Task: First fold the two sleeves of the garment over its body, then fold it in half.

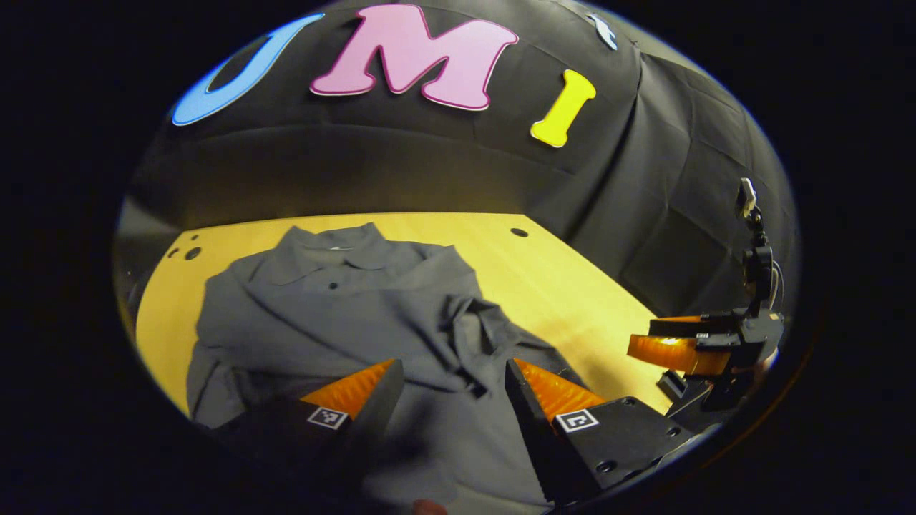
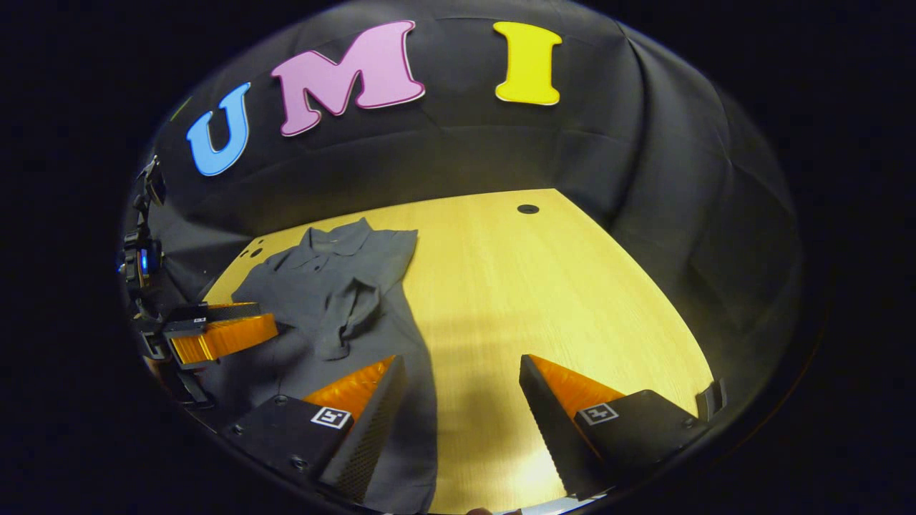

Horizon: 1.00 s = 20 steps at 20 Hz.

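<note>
Grey cloth, the garment (image 1: 343, 315) lies flat on the wooden tabletop (image 1: 572, 300), collar away from me, one sleeve (image 1: 494, 329) folded over its body. The right gripper view adds bare tabletop beside its hem. My left gripper (image 1: 452, 390) and right gripper (image 2: 461, 390) hover spread wide, grasping nothing.

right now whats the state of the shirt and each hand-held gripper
shirt: lying flat on the table, one sleeve folded over its body, not yet folded in half
left hand-held gripper: open, above the shirt's lower part
right hand-held gripper: open, at the shirt's edge
</note>
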{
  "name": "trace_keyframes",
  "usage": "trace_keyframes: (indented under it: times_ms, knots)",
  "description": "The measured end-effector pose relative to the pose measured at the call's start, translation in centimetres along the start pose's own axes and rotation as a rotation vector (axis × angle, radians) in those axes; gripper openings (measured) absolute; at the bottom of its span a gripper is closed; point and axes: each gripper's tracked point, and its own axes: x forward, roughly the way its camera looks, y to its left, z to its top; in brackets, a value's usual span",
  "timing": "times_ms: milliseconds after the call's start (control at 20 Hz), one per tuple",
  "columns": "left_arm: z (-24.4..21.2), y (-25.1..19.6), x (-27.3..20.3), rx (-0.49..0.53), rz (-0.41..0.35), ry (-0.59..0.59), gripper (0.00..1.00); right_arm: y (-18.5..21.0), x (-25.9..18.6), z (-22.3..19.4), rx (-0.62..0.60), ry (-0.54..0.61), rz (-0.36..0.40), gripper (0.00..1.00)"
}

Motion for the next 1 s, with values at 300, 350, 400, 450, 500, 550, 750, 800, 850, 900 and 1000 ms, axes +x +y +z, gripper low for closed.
trace_keyframes:
  times_ms: [300,350,400,450,500,550,750,800,850,900,1000]
  knots:
    - [-4.6,6.5,-8.7,-0.092,0.141,0.044,0.91,3.2,-3.6,-4.3,-0.064,0.08,0.071,0.99]
    - [-5.7,7.5,-10.0,-0.111,0.163,0.056,0.91,3.4,-4.1,-5.3,-0.07,0.099,0.071,0.99]
    - [-6.8,8.6,-11.2,-0.127,0.182,0.068,0.91,3.5,-4.7,-6.1,-0.076,0.117,0.071,0.99]
    - [-7.8,9.7,-12.4,-0.141,0.204,0.082,0.91,3.5,-5.2,-7.2,-0.083,0.135,0.069,0.99]
    - [-8.5,10.7,-13.0,-0.15,0.23,0.095,0.91,3.4,-5.5,-8.0,-0.092,0.152,0.064,0.99]
    - [-9.8,11.7,-14.0,-0.156,0.26,0.112,0.91,3.3,-5.9,-8.9,-0.102,0.17,0.059,0.99]
    - [-13.4,14.5,-17.3,-0.201,0.317,0.149,0.91,3.1,-6.7,-11.3,-0.1,0.224,0.05,0.99]
    - [-14.2,14.9,-17.7,-0.214,0.32,0.158,0.92,3.1,-6.8,-11.9,-0.096,0.234,0.047,0.99]
    - [-15.3,15.6,-18.1,-0.227,0.331,0.173,0.92,3.2,-6.8,-12.4,-0.093,0.244,0.045,0.99]
    - [-16.3,16.1,-18.3,-0.24,0.345,0.19,0.92,3.4,-6.8,-12.9,-0.087,0.255,0.047,0.99]
    - [-18.0,16.9,-18.9,-0.268,0.364,0.223,0.92,3.8,-6.9,-14.0,-0.079,0.276,0.047,0.99]
